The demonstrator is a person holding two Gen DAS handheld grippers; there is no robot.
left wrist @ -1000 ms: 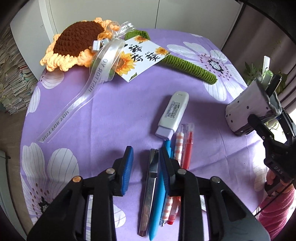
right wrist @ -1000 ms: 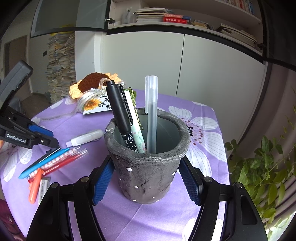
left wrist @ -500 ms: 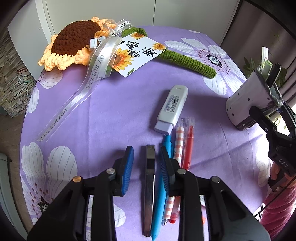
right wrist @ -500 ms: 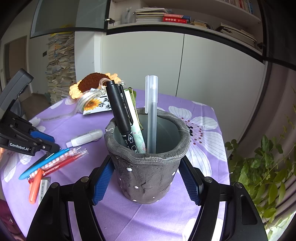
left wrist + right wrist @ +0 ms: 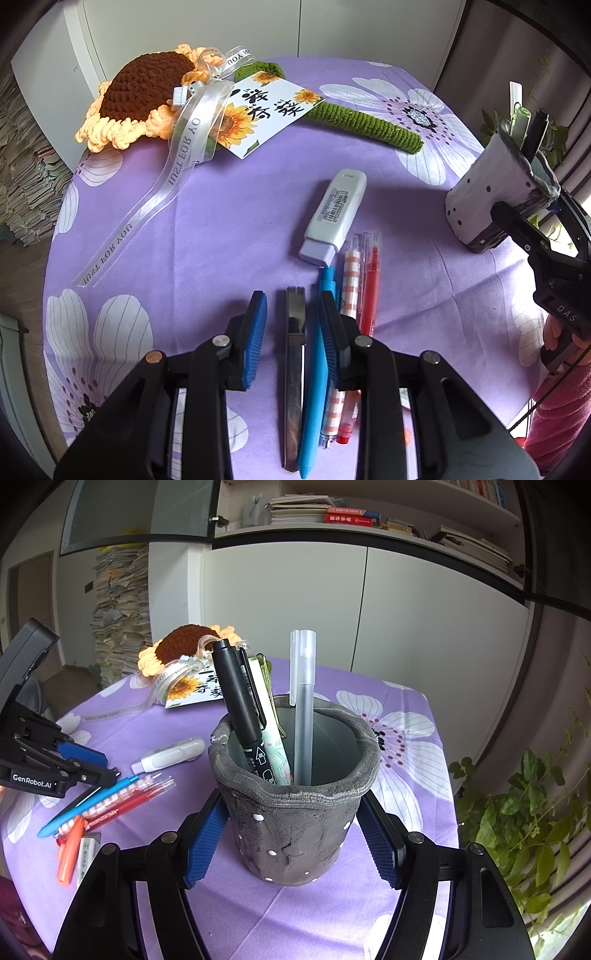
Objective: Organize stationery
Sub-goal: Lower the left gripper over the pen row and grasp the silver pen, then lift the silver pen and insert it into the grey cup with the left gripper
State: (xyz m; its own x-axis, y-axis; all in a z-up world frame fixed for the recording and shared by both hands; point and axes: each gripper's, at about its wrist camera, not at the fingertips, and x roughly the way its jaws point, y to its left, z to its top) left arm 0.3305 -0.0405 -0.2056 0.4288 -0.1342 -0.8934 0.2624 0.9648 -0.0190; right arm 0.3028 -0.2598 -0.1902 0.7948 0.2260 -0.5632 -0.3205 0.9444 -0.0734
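My left gripper is open, low over a metal utility knife that lies between its fingers on the purple cloth. A blue pen lies beside the knife, then a checked pen and a red pen. A white correction tape lies just beyond them. My right gripper is shut on the grey pen cup, which holds a black marker, a pale green pen and a frosted pen. The cup also shows in the left wrist view.
A crocheted sunflower with a green stem, ribbon and card lies at the far side of the table. An orange marker and a small white box lie near the pens. A plant stands to the right.
My left gripper has drawn back and shifted, so the metal knife now lies centred between its fingers. The right gripper and the cup have not moved.
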